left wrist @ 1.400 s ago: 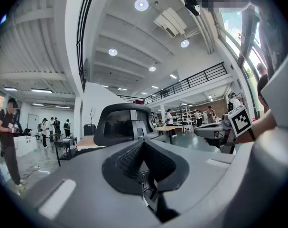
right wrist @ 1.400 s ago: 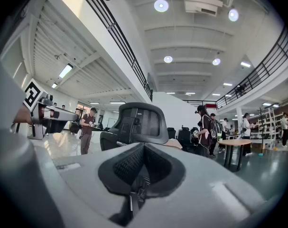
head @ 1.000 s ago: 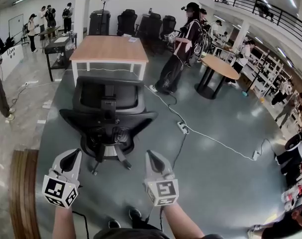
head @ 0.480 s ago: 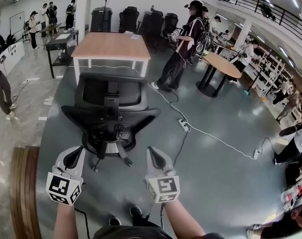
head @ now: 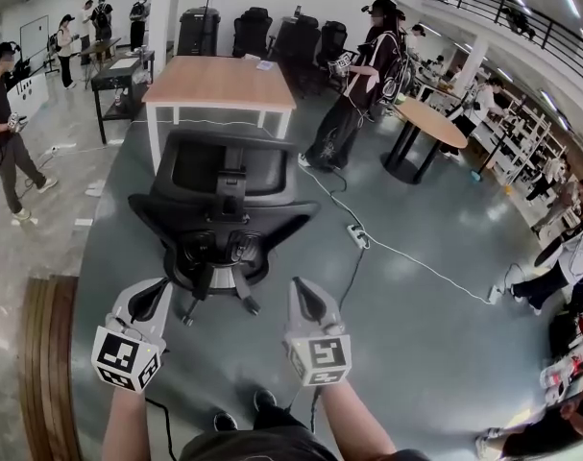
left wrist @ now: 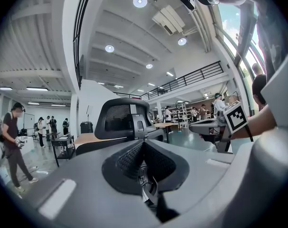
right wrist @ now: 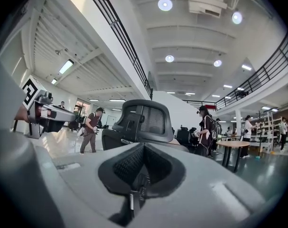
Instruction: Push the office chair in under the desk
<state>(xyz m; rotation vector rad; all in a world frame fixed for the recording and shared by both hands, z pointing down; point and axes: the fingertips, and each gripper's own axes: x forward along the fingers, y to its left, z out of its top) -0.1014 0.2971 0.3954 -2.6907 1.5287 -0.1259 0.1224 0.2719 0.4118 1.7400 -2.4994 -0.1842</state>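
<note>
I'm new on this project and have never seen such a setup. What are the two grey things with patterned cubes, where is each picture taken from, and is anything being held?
There is no robot here. A person holds a two-jaw tool in each hand: the left gripper and the right gripper. The patterned cubes are part of them. The head view comes from a camera on the person's head, looking down at both grippers. Each gripper view comes from a small camera riding on that gripper, looking along its jaws. Ahead on the grey floor stands a black chair, its back toward the person, and beyond it a wooden-topped desk. A power strip lies to the right. Both grippers' jaws are shut with nothing between them, and neither touches the chair.
</note>
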